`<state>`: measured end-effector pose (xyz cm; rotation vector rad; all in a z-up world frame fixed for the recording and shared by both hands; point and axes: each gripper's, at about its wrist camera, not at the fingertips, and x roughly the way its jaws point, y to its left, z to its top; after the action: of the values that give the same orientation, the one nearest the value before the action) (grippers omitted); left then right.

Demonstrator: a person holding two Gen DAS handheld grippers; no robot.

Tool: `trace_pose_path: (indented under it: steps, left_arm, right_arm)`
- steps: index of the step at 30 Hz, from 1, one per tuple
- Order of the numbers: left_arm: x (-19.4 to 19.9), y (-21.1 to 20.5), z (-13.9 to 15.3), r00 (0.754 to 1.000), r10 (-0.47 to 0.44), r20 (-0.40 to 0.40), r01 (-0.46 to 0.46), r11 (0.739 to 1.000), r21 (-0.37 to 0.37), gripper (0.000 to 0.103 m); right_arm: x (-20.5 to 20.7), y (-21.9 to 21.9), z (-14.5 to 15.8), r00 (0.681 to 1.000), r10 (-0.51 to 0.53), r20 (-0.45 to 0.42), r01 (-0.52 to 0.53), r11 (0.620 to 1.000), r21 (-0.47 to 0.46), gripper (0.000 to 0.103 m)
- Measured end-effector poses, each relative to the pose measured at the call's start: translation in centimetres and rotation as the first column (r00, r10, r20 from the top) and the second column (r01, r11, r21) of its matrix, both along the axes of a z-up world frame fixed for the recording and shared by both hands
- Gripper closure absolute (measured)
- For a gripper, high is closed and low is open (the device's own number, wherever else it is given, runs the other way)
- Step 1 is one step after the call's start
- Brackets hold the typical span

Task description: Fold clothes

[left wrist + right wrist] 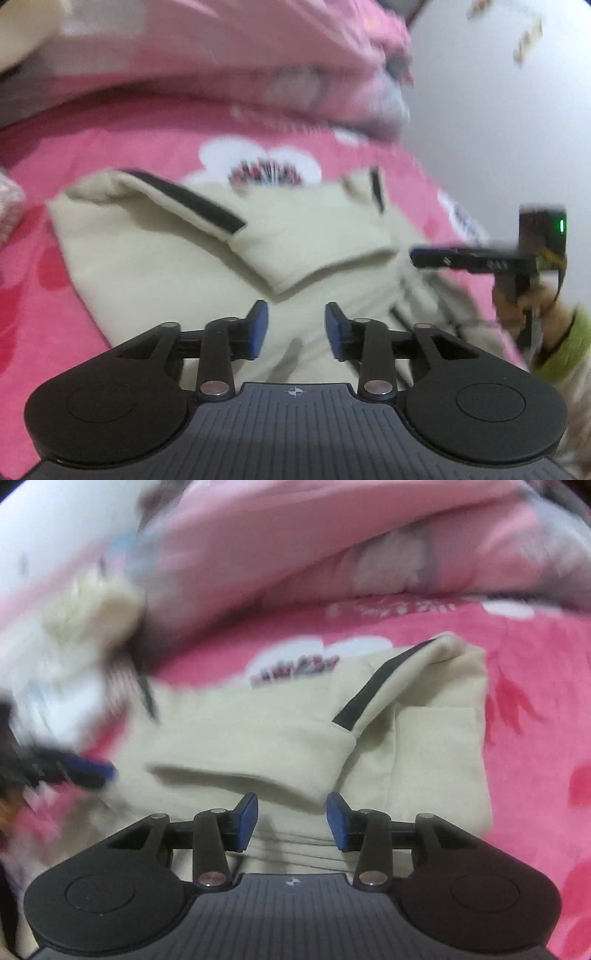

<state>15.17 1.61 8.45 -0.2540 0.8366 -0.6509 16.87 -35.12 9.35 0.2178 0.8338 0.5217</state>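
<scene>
**On the pink bedspread: a cream garment under two open grippers**

Ahead of both grippers lies a cream garment (155,258) with black stripes, spread on a pink flowered bedspread (33,295).

In the left wrist view, the bedspread shows bare off to the left of the left gripper (296,332). Just beyond the gripper's fingertips, a folded sleeve (258,229) with a black stripe (188,199) crosses the body of the garment, its cuff end pointing toward the gripper. The left gripper's jaws stand apart with a clear gap, and nothing sits between the blue pads (258,328); cream fabric shows below the gap. To the right of it, the right gripper (472,260) reaches in sideways over the garment's right edge, held by a hand (532,299) in a green cuff (565,347). This part is blurred.

In the right wrist view, the left gripper appears far to the left as a blurred dark shape with a blue tip (92,770). A blurred cream bundle (96,609) hangs above it. Straight ahead of the right gripper (291,821) lies the folded sleeve, and further right the garment's neat folded edge (443,738) meets the bedspread. The right gripper's jaws are also parted, holding nothing.

Behind the garment, a rumpled pale pink quilt (332,546) rises.
</scene>
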Motion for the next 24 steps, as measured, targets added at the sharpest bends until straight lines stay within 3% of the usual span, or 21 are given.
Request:
trace_pose_path:
  steps: [4,8,11,13,14,15,17,24]
  left_arm:
    - [2.1,0.1,-0.5,0.993,0.11,-0.033,-0.111,0.993,-0.042,0.05]
    - [4.8,-0.6,-2.1,0.978,0.188,-0.086,-0.192,0.981,-0.033,0.049]
    - [5.9,-1.0,-2.9,0.97,0.231,-0.077,-0.233,0.972,-0.024,0.05]
    - [6.6,-1.3,-3.4,0.963,0.259,-0.072,-0.261,0.965,-0.018,0.057]
    - [7.0,-1.5,-3.7,0.959,0.273,-0.069,-0.275,0.961,-0.015,0.068]
    - [7.3,-1.6,-4.0,0.956,0.287,-0.066,-0.289,0.957,-0.012,0.07]
    - [7.7,-2.1,-3.9,0.953,0.302,-0.027,-0.302,0.953,0.013,0.074]
    - [8.3,-3.7,-3.8,0.961,0.264,0.086,-0.275,0.948,0.16,0.073]
  right_arm:
    - [0.8,-3.5,1.3,0.991,-0.133,-0.017,0.133,0.959,0.249,0.058]
    - [4.6,-4.5,-1.0,0.962,-0.221,-0.16,0.265,0.897,0.354,0.058]
    - [6.6,-4.1,-3.3,0.944,-0.24,-0.227,0.308,0.888,0.341,0.058]
    - [8.0,-3.7,-4.6,0.931,-0.252,-0.263,0.331,0.886,0.324,0.061]
    - [8.3,-3.5,-4.9,0.936,-0.242,-0.254,0.32,0.887,0.334,0.07]
    - [8.6,-3.2,-4.9,0.944,-0.236,-0.23,0.303,0.895,0.326,0.078]
    - [9.0,-2.4,-4.8,0.956,-0.229,-0.181,0.276,0.912,0.302,0.083]
    - [10.8,-1.0,-5.5,0.965,-0.25,-0.079,0.262,0.934,0.244,0.085]
